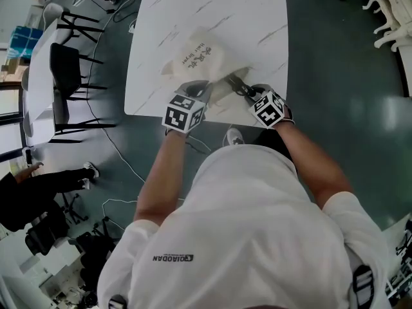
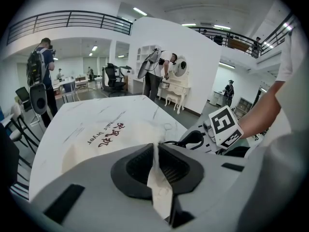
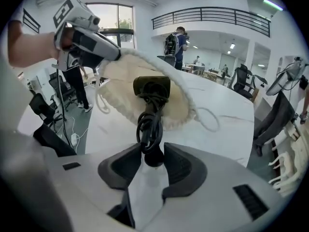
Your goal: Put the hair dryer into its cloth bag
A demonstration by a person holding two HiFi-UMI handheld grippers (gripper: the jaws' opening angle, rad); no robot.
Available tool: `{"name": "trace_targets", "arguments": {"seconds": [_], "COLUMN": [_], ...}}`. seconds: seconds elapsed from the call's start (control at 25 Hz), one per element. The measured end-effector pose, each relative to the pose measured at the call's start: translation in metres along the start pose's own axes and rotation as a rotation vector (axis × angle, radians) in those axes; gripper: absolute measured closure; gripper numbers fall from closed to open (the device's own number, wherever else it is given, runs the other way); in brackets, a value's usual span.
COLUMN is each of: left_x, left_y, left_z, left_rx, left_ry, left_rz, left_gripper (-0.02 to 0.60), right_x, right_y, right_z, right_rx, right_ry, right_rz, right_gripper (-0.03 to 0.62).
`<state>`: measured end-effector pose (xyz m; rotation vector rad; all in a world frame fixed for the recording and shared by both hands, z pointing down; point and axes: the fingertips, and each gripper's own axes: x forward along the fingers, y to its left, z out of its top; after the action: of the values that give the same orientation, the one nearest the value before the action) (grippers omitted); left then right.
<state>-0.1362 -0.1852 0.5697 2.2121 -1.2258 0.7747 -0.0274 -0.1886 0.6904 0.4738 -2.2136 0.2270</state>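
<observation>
While the dryer (image 3: 151,88) sits only partway inside the bag (image 3: 120,81), its blunt dark end faces out of the bag's mouth. Its long axis runs from that mouth straight back toward the right claw (image 3: 153,166), so the coming move is, by my reading, a push along that line, deeper into the bag. Its cord (image 3: 148,124), wound in a loose coil, hangs from that end just outside the mouth. The right claw is clenched on the coil's near loop, the black bundle filling the gap between its jaws. The dryer thus lies directly ahead of this claw, between it and the bag's mouth, and this claw is the nearer one to it. The left claw (image 2: 155,153) stands at the mouth's other side, clamped tight on a fold of the bag's rim, which it holds lifted off the worktop (image 1: 257,18) so the mouth gapes. Beyond the mouth the rest of the bag lies flat on the worktop, printed side up.
</observation>
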Motion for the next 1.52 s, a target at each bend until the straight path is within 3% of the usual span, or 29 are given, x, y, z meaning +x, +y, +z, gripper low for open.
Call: {"name": "trace_targets", "arguments": {"seconds": [0.2, 0.52, 0.72, 1.04, 1.36, 1.52], "left_x": [0.001, -0.003, -0.005, 0.005, 0.008, 0.020], "left_y": [-0.002, -0.006, -0.002, 0.000, 0.000, -0.005], "left_z": [0.003, 0.007, 0.007, 0.005, -0.005, -0.019], "left_rx": [-0.008, -0.006, -0.020, -0.036, -0.014, 0.035], "left_ry": [-0.016, -0.028, -0.038, -0.024, -0.005, 0.042], "left_rz": [0.008, 0.010, 0.023, 0.038, 0.022, 0.025], "left_gripper": [0.529, 0.529, 0.529, 0.529, 0.529, 0.529], "right_x": [-0.004, 0.010, 0.042, 0.068, 0.015, -0.037], "right_y": [0.001, 0.000, 0.002, 0.005, 0.015, 0.008], "right_z": [0.009, 0.071, 0.091, 0.084, 0.082, 0.060], "right_rx": [-0.029, -0.001, 0.001, -0.077, -0.099, 0.016], "right_ry": [-0.022, -0.103, -0.068, 0.012, -0.069, -0.114], "right_rz": [0.012, 0.034, 0.041, 0.057, 0.101, 0.100], "right_gripper": [0.444, 0.447, 0.448, 0.448, 0.407, 0.411]}}
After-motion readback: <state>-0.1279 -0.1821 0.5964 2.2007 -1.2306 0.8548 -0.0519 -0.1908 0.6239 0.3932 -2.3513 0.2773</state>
